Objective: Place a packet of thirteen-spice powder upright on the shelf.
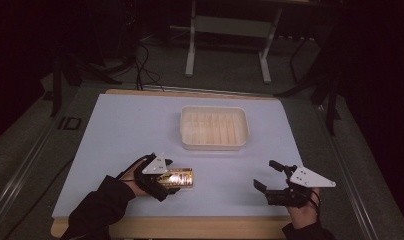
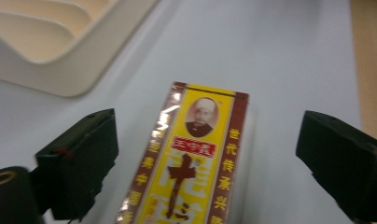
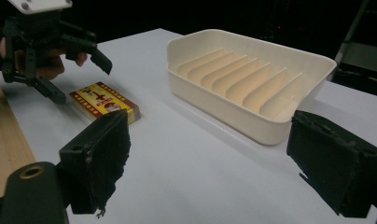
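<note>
A yellow and maroon box (image 1: 179, 178) with a printed portrait lies flat on the pale table mat (image 1: 130, 135), near the front left. My left gripper (image 1: 166, 179) hovers over the box's near end, jaws open. In the left gripper view the box (image 2: 196, 154) lies lengthwise between the two black pads (image 2: 84, 158), with a gap on each side. The right gripper view shows the box (image 3: 105, 102) just below the left gripper (image 3: 84, 84). My right gripper (image 1: 265, 175) rests at the front right, open and holding nothing, and its jaws (image 3: 210, 135) stand wide apart.
A cream plastic tray (image 1: 214, 146) with ribbed dividers sits at the middle back of the mat, also seen as a tray (image 3: 224, 109) and a tray corner (image 2: 60, 70). The wooden table edge (image 1: 190, 227) runs along the front. Dark floor and a metal stand lie beyond.
</note>
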Motion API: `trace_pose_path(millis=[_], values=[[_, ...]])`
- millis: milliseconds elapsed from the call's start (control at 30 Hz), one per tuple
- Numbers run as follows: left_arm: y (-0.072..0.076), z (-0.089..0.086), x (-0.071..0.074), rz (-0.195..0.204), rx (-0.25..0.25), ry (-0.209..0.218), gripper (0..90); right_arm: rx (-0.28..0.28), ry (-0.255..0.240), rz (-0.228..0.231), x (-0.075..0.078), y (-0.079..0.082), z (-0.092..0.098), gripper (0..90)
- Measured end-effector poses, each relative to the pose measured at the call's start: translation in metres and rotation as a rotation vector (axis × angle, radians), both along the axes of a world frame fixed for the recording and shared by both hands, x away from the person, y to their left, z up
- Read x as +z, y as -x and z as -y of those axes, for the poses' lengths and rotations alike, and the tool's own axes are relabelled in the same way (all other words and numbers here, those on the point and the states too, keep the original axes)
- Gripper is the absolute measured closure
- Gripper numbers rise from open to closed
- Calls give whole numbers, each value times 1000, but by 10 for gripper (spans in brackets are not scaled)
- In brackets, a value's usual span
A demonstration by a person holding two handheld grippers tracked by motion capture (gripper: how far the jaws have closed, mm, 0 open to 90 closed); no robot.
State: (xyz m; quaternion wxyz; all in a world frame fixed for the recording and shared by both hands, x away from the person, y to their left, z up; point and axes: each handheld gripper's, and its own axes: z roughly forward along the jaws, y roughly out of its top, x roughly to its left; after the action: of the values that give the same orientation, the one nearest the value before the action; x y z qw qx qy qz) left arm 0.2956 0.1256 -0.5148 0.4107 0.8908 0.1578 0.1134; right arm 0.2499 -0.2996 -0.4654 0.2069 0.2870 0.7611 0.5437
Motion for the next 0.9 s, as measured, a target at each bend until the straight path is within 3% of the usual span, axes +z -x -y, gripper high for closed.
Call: trace_pose_path(millis=[133,167,267,500,533,633,900], values=[[-8,-2,-5,-21,11,19,119,0,0,0,0,0,0,129],[-10,-3,-6,-32,6,21,169,0,-3,-8,-1,0,0,130],[-13,-2,-12,-54,-17,-12,169,2,-2,-11,-1,-1,0,129],[-16,4,-22,-23,-34,-83,170,3,-7,-23,-3,-2,0,130],[-17,4,-23,-28,-35,-90,211,5,-7,-27,-3,-2,0,131],[-19,5,-27,-36,-36,-117,214,5,-6,-29,-3,-2,0,131],[-22,2,-25,-62,-52,-108,316,10,-2,-38,-4,-3,0,133]])
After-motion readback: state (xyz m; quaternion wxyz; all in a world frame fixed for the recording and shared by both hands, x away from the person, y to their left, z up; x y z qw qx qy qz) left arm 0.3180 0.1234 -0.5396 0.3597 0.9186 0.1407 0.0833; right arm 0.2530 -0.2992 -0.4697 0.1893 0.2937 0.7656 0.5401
